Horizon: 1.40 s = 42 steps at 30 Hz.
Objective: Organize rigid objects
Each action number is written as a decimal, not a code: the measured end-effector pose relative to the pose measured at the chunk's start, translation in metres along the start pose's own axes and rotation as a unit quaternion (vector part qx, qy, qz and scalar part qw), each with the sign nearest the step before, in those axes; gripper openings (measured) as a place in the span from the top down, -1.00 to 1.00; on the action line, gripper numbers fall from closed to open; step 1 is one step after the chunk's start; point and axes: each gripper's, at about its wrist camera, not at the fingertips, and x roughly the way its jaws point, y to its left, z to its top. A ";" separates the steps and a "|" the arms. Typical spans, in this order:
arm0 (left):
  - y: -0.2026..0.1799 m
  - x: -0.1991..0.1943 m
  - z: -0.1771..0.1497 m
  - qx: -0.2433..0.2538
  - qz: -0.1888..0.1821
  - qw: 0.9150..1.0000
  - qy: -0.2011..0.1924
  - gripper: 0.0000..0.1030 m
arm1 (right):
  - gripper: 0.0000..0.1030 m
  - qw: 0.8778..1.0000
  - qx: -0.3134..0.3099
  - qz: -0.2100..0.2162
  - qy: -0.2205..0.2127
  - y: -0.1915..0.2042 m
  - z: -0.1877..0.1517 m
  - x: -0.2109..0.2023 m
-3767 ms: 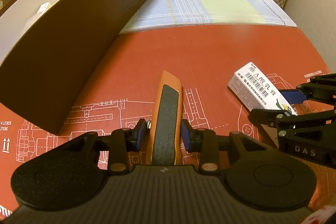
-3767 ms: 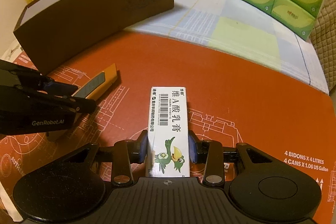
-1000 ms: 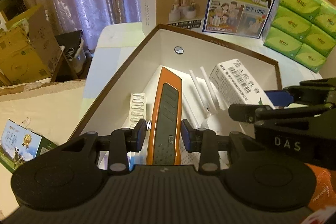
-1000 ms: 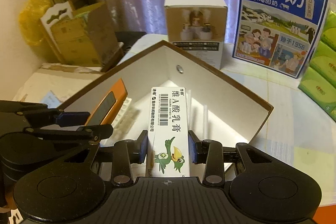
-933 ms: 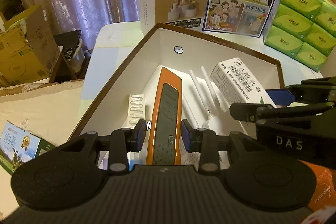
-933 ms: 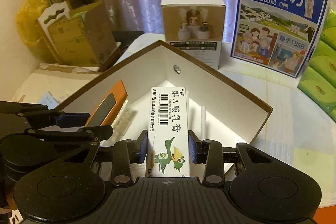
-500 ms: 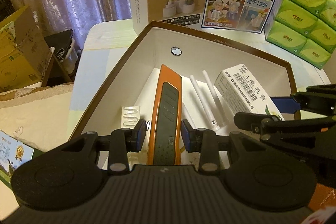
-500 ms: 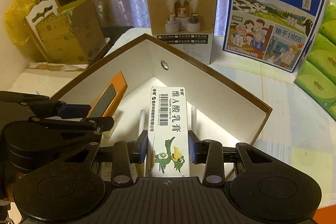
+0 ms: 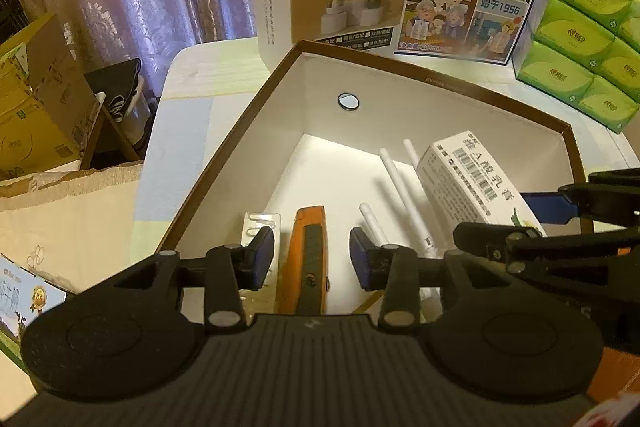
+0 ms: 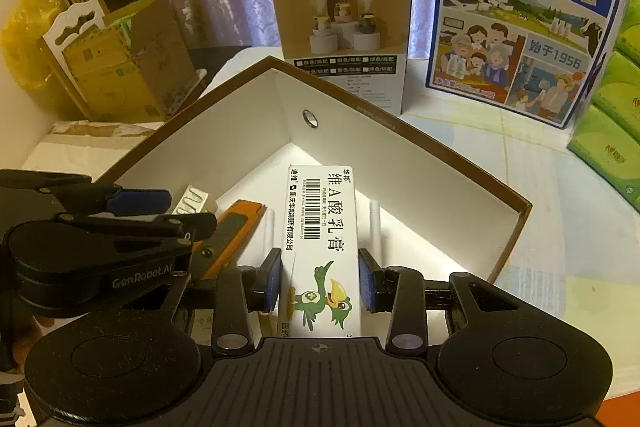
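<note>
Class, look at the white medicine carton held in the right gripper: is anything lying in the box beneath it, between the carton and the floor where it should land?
Yes. White sticks lie on the floor of the box on either side of the carton in the right gripper, running under its edges. The orange knife lies off to the left, clear of it.

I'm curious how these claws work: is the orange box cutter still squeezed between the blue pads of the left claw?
No. The left gripper is opening, and the orange box cutter lies in the brown-rimmed white box, clear of both pads.

"GenRobot.AI" on left gripper [image 10: 160,211]
</note>
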 end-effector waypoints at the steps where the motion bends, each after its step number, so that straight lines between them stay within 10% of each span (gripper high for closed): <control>1: 0.000 0.000 -0.001 0.000 -0.001 1.000 0.000 0.26 | 0.31 1.000 0.005 0.004 -0.003 -0.001 0.000 0.000; 42: -0.012 -0.079 -0.031 -0.011 -0.005 0.999 -0.040 -0.10 | -0.06 0.999 0.018 0.016 -0.039 0.000 -0.034 -0.072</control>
